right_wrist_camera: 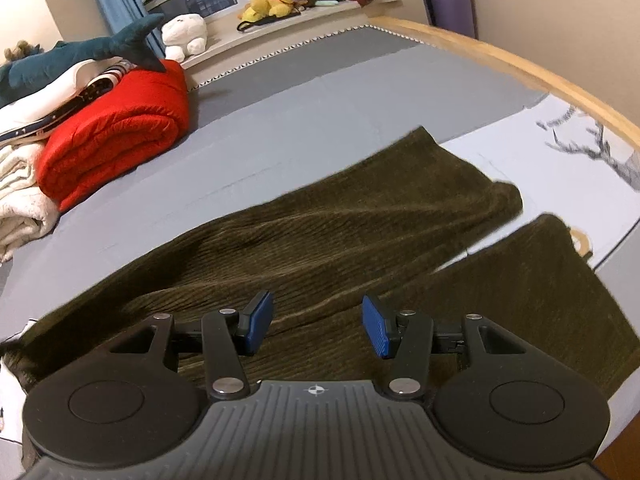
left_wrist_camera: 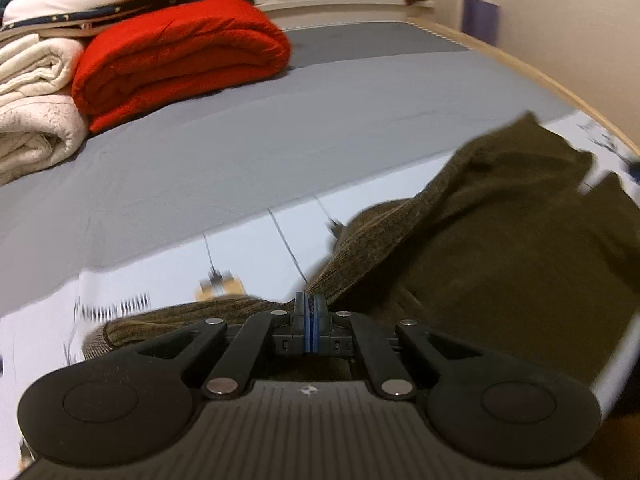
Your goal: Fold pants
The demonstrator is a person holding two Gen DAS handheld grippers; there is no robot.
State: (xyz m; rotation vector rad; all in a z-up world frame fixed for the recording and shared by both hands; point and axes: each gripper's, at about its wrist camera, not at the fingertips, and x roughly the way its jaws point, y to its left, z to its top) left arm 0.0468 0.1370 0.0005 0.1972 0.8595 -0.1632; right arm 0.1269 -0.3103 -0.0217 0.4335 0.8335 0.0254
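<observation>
Currently left gripper (left_wrist_camera: 309, 308) jaws pinched on waist-end fold of olive corduroy pants (right_wrist_camera: 320, 240), lifting cloth for fold. Right gripper (right_wrist_camera: 318, 322) jaws spread, hovering above crotch. Legs fan toward 1 o'clock across bed (right_wrist_camera: 312, 100), flat for folding.

The pants (right_wrist_camera: 320, 232) are dark olive ribbed corduroy, matt and coarse. Beneath them the grey bed sheet (right_wrist_camera: 280, 120) looks like smooth matt cloth. Beyond the pants, the red blanket (right_wrist_camera: 120, 136) is fuzzy fleece. The right tool (right_wrist_camera: 318, 326) has matt black plastic arms, ridged blue pads (right_wrist_camera: 376, 326) and shiny metal rivets.
</observation>
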